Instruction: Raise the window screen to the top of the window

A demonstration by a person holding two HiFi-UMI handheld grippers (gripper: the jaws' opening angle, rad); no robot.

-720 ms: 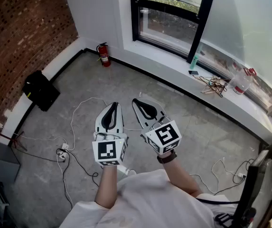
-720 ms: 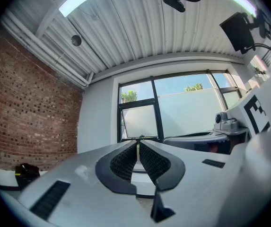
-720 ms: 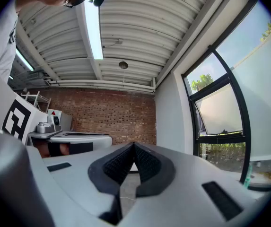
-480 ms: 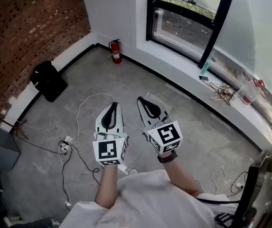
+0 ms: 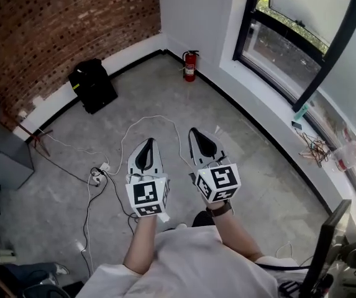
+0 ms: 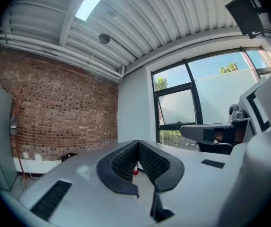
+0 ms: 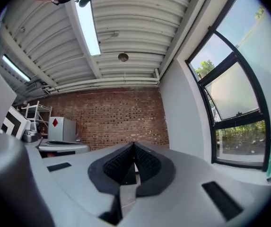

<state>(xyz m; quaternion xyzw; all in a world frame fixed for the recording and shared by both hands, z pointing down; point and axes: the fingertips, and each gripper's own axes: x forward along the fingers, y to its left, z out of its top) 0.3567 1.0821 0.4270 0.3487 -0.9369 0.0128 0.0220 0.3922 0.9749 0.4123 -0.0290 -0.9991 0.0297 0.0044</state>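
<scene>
Well right of the closed, empty left hand-held gripper (image 5: 147,141) and right hand-held gripper (image 5: 198,132) stands the window (image 5: 283,47).

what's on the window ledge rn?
On the window ledge: a green tube, a phone, a tangle of cables and a clear bottle. Anything under the tangle is covered; past the bottle the ledge leaves the picture.

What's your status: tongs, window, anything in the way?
Left tongs and right tongs shut, empty, held level. Window off to the right, untouched. Loose cables and extinguisher on floor ahead.
</scene>
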